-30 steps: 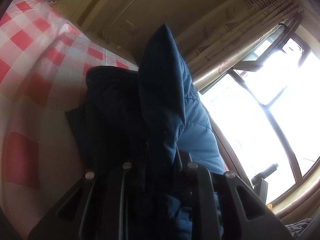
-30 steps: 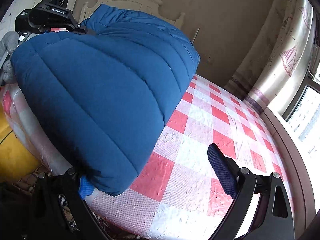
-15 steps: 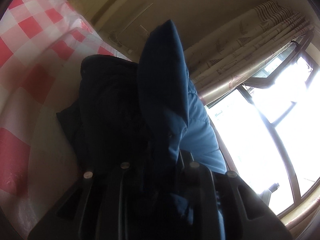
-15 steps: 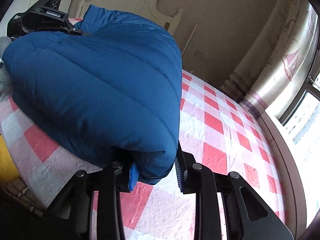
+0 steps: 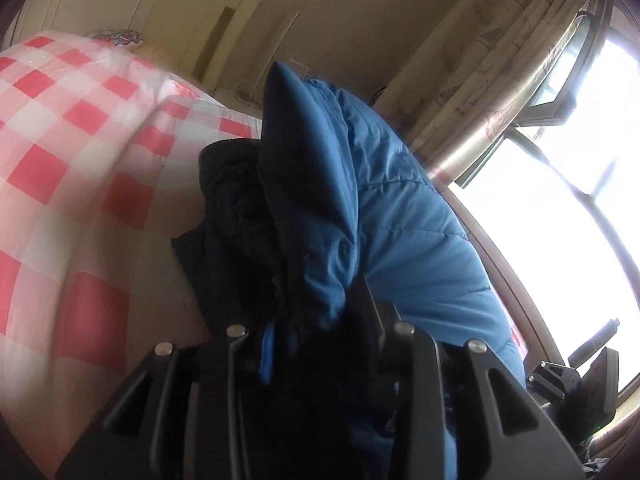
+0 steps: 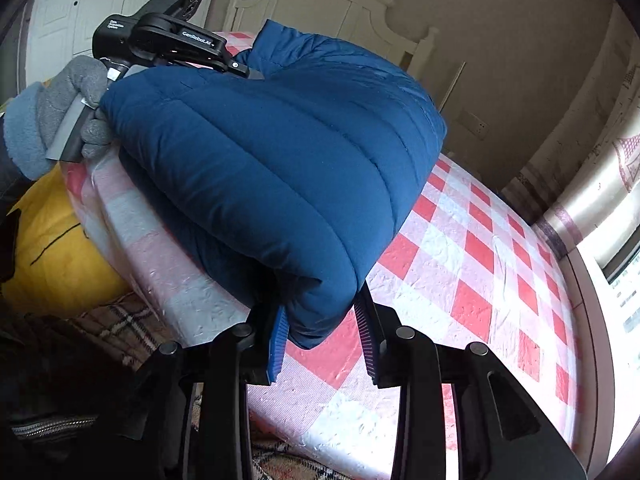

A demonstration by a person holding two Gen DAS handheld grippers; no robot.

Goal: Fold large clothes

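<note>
Blue jacket (image 6: 280,168) pinched between right gripper (image 6: 322,340) fingers, likewise between left gripper (image 5: 316,336) fingers.

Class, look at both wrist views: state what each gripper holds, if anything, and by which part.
Both hold the blue puffer jacket. The right gripper pinches its rounded folded corner; the left gripper clamps bunched fabric at the opposite end.
</note>
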